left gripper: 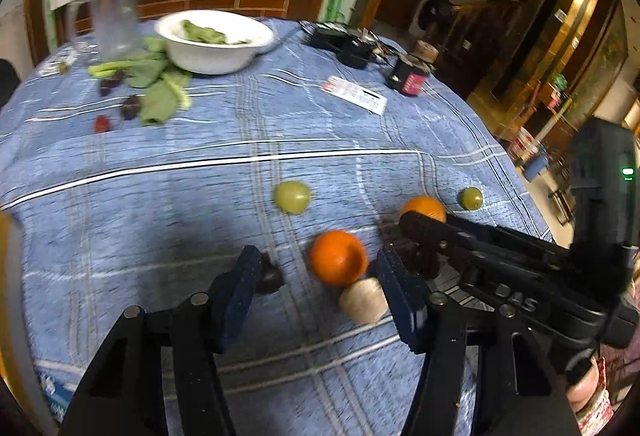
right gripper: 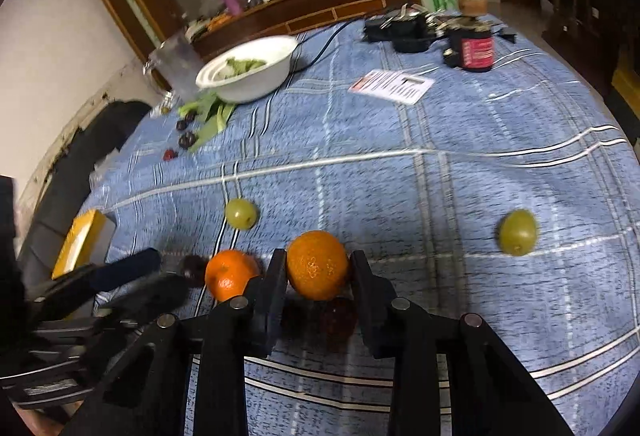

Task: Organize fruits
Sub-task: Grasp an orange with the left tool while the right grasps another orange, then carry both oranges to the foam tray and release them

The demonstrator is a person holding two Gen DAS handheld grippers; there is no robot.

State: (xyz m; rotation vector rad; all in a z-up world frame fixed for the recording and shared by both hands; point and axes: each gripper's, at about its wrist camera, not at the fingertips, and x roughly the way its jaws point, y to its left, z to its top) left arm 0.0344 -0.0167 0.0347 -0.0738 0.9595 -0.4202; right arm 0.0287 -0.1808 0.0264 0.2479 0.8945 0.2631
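Observation:
Two oranges lie near the front of the blue checked tablecloth (left gripper: 160,196). My left gripper (left gripper: 318,255) is open around the nearer orange (left gripper: 338,262), with a gap to its left pad; a dark fruit (left gripper: 270,278) sits by that finger and a beige round fruit (left gripper: 362,300) lies just in front. My right gripper (right gripper: 319,255) is shut on the other orange (right gripper: 318,264), pads pressing on both sides, and a dark red fruit (right gripper: 336,312) lies below it. Two green fruits (right gripper: 241,213) (right gripper: 517,232) rest farther out. The right gripper (left gripper: 416,226) reaches in from the right in the left wrist view.
At the back left a white bowl (left gripper: 208,60) holds greens, with loose leaves, small dark fruits (left gripper: 130,106) and a clear jug (left gripper: 112,20) around it. A printed card (left gripper: 354,94), a dark jar (left gripper: 410,78) and black gear sit at the back right. A yellow box (right gripper: 80,240) lies at the left table edge.

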